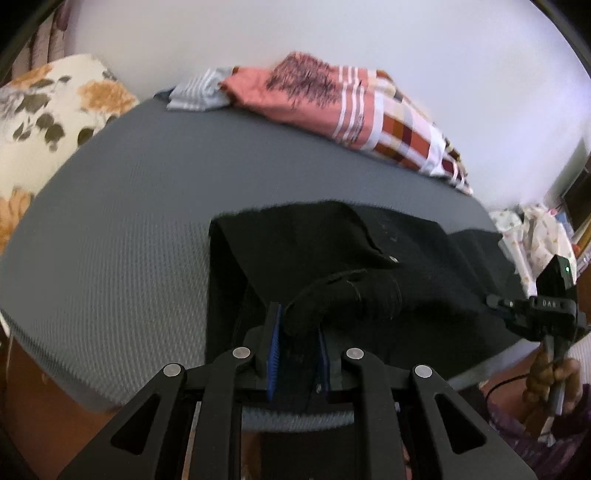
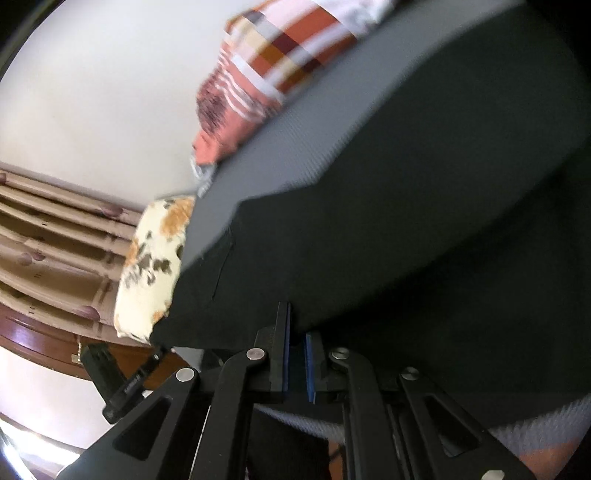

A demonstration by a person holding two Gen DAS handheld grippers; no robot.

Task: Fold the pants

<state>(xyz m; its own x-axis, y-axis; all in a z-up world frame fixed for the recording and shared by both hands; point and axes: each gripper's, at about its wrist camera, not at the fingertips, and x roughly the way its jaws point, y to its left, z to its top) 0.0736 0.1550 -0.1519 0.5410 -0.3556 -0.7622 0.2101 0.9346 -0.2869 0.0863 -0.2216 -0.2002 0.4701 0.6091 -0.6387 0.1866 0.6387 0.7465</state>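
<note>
At the near edge of the grey padded surface (image 1: 122,206), your left gripper (image 1: 295,345) is clamped on a bunched roll of the black pants (image 1: 332,251), blue pads pressed against the cloth on either side. Your right gripper (image 2: 297,363) bites the same garment at another edge, its jaws nearly together with dark fabric between the pads; from the left wrist view it shows far right, held in your hand (image 1: 550,373) just off the surface's edge. The pants lie spread across the near part of the surface, part of one layer turned back, a small metal button (image 1: 394,259) catching light. The risk from here: the left grip holds a thick wad rather than a flat edge, so a lift could drag several layers together and spoil the fold, and uneven pulling between your two hands could slide the cloth off the near edge. Farther back, a coral and checked cloth (image 1: 354,110) is heaped against the pale wall (image 1: 332,33), a striped grey piece (image 1: 199,92) beside it. A floral cushion (image 1: 51,114) sits left; curtains (image 2: 55,236) hang beyond.
</note>
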